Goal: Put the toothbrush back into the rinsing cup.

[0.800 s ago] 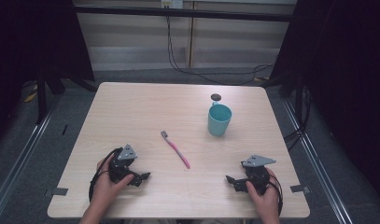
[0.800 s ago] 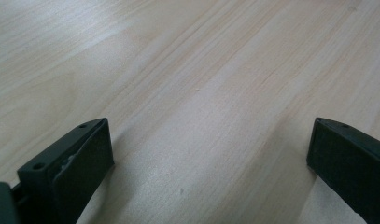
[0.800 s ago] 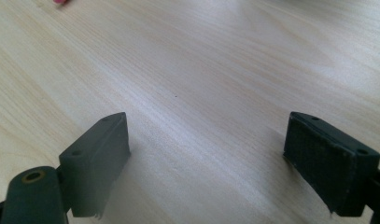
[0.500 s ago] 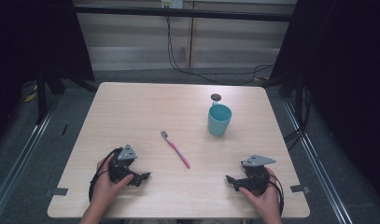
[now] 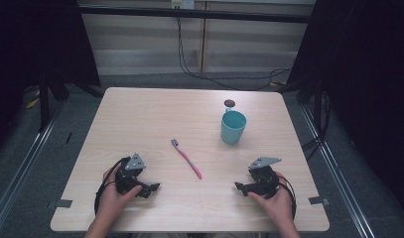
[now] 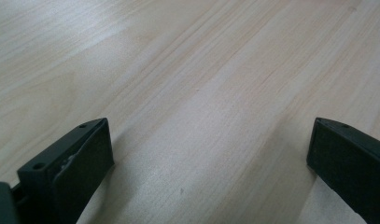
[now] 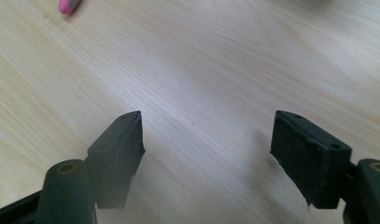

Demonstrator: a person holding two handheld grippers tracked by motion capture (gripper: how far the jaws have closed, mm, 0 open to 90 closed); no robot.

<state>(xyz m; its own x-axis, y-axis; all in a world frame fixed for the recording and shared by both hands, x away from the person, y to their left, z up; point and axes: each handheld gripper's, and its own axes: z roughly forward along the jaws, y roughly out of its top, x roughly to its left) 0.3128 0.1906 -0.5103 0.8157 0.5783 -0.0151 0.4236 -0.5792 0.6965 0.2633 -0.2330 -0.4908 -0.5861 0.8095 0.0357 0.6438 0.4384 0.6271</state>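
Observation:
A pink toothbrush [image 5: 187,159] lies flat near the middle of the wooden table [image 5: 150,114], its head toward the far left. A teal cup [image 5: 233,127] stands upright to its right, farther back. My left gripper [image 5: 151,189] rests low at the front left, open, with bare wood between its jaws [image 6: 211,154]. At the front right my right gripper [image 5: 238,187] is open too, pointing left toward the brush's handle end [image 7: 68,5]. Nothing sits between the right gripper's jaws [image 7: 206,140].
A small dark round spot [image 5: 230,103] marks the table behind the cup. Tape pieces [image 5: 63,203] stick at the front corners. Dark curtains flank both sides and cables hang at the back wall.

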